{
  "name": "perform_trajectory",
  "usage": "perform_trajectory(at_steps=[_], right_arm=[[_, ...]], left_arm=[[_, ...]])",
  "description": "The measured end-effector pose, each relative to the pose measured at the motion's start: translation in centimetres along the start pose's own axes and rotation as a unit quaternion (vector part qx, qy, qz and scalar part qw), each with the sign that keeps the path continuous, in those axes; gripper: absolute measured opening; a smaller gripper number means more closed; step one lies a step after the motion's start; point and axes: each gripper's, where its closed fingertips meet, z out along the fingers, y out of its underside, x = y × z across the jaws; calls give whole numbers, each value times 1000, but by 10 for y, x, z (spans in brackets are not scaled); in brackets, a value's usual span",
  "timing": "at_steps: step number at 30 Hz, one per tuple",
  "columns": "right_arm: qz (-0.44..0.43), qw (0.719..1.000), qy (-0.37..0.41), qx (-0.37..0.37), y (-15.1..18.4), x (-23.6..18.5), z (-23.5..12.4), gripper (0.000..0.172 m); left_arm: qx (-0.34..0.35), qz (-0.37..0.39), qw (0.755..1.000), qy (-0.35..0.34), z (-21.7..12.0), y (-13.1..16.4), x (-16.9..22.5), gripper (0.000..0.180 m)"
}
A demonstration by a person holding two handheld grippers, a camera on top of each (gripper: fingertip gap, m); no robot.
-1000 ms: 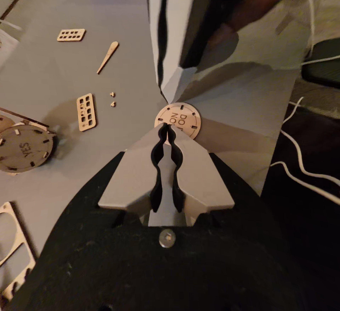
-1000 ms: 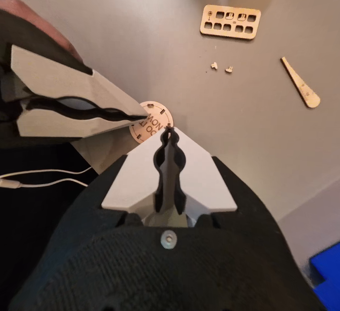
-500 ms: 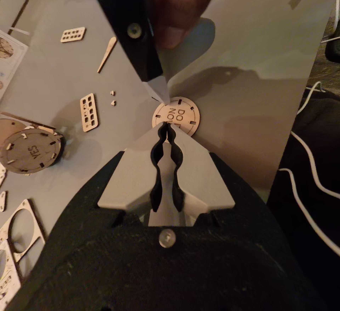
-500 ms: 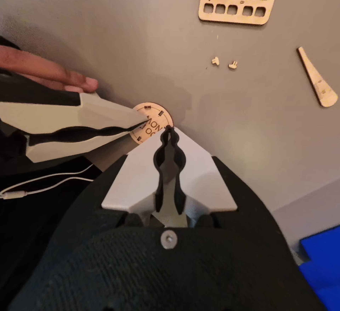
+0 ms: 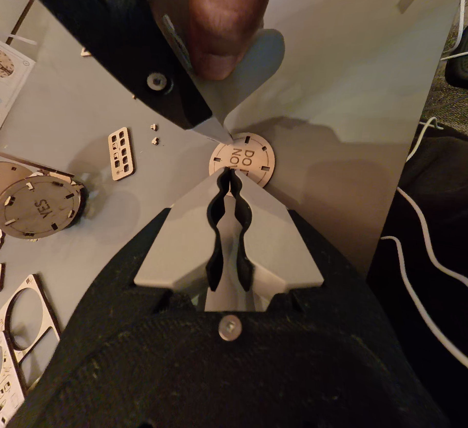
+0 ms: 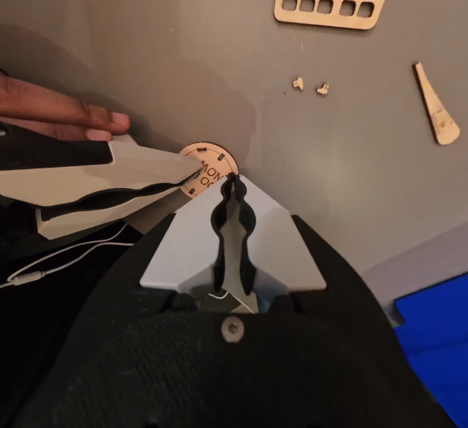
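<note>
Oddly, both closed tongs, left [image 5: 230, 169] and right [image 6: 231, 176], press on an engraved wooden disc [image 5: 255, 160] (lettered face up).

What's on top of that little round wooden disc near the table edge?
Both shut grippers' tips: the left gripper over the wooden disc near side, the right gripper at its far rim. What lies beneath the disc is covered.

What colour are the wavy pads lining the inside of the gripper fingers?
Black, against pale grey fingers; the left wrist view shows it best, on the left gripper.
</note>
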Motion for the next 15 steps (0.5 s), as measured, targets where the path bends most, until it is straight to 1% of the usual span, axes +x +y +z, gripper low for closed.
perform_trajectory(at_steps=[6, 15], right_arm=[[3, 1000, 13, -5, -1, -1, 1, 1], [-3, 1000, -24, 3, 0, -1, 1, 0]], left_arm=[[0, -7, 1000, 7, 0, 0, 0, 0], [0, -9, 1000, 10, 0, 1, 0, 0]])
